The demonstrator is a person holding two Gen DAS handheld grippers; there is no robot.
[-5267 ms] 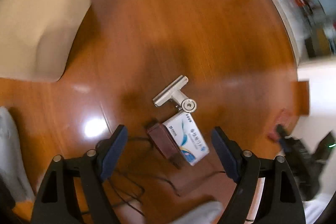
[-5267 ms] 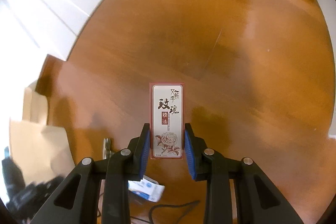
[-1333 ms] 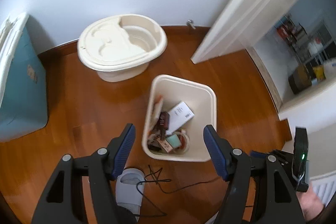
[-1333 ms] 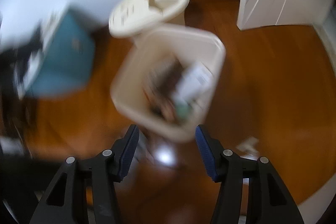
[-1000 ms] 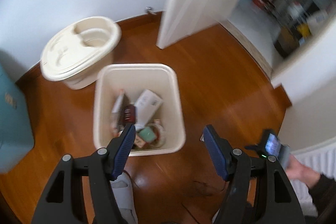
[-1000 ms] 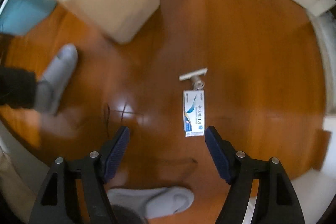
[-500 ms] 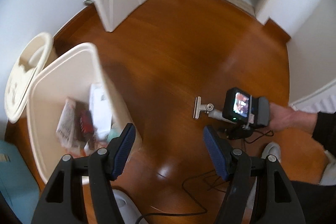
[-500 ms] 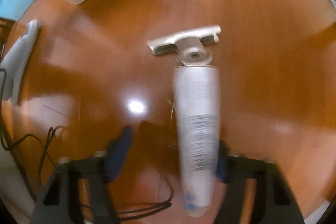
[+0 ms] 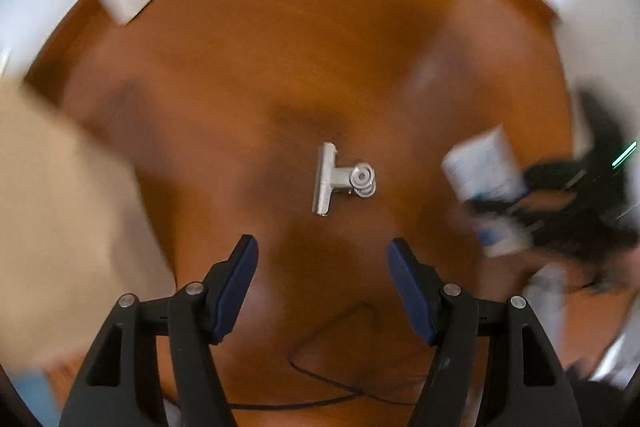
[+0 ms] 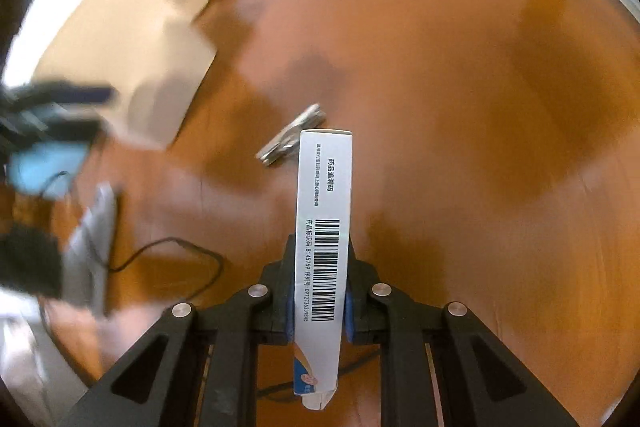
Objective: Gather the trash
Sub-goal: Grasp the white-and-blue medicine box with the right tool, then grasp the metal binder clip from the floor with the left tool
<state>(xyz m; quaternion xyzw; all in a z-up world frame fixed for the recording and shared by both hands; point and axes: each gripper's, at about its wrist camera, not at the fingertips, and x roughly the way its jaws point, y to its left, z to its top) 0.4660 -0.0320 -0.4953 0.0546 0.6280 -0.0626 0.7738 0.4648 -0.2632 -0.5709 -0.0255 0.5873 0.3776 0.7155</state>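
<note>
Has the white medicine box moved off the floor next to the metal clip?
Yes. The medicine box is now clamped in the just-closed right gripper, raised away from the metal clip.

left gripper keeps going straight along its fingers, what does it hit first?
Probably the metal clip on the wood floor: it lies just ahead of the open left gripper, roughly centred between the fingers. Depth is unclear, so it could land on bare floor just short of it.

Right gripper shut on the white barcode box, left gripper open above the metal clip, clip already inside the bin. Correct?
One error: the metal clip is not in the bin; it lies on the bare wooden floor, as the left wrist view shows. The rest holds: right gripper shut on the white barcode box, left gripper open above the clip.
</note>
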